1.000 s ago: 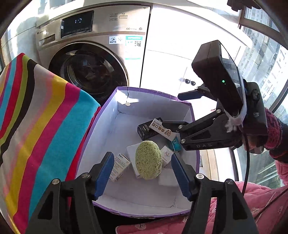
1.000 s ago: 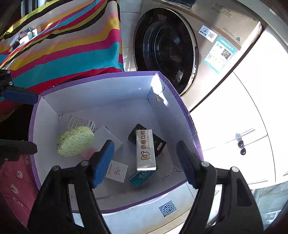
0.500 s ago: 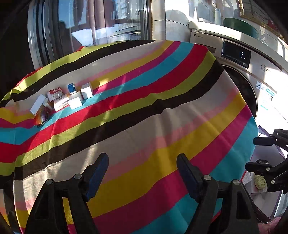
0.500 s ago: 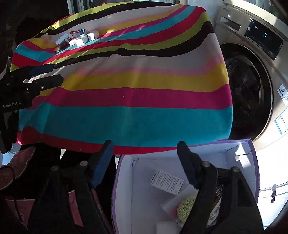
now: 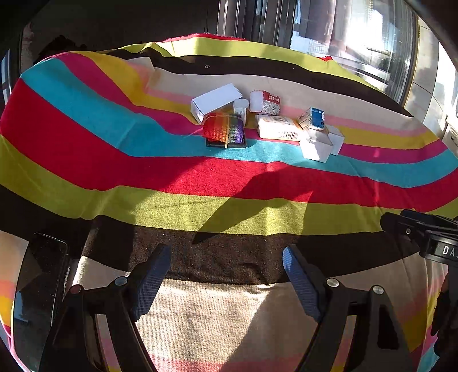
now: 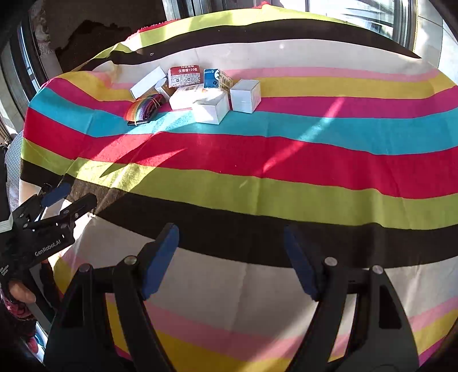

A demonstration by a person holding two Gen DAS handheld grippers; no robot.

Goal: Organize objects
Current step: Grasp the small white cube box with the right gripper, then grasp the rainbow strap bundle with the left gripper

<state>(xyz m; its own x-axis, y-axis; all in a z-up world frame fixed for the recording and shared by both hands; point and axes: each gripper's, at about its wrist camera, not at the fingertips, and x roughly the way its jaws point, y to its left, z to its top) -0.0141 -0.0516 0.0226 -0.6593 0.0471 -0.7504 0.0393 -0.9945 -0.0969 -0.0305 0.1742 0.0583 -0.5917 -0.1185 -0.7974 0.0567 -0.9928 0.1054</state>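
Several small items lie clustered at the far side of a striped cloth (image 5: 229, 177): a long white box (image 5: 214, 100), a rainbow strap roll (image 5: 224, 131), a red-and-white pack (image 5: 264, 101), a barcode packet (image 5: 277, 127), a blue box (image 5: 313, 117) and white cubes (image 5: 317, 143). The right wrist view shows the same group: red pack (image 6: 184, 75), blue box (image 6: 213, 77), white cubes (image 6: 246, 96), strap roll (image 6: 143, 110). My left gripper (image 5: 226, 257) and right gripper (image 6: 230, 237) hover over the cloth's near stripes. Their jaws are opening, with nothing between them, well short of the items.
Glass doors and window frames (image 5: 329, 25) stand behind the cloth. A dark glossy slab (image 5: 43, 286) sits at the left gripper's lower left. The right gripper's body (image 5: 423, 237) shows at the right edge of the left wrist view. A hand (image 6: 17, 294) holds the left gripper (image 6: 57, 206).
Both views have swung away from the purple box beside the washing machine to the striped cloth and its cluster of small boxes. Both pairs of jaws stand slightly wider.
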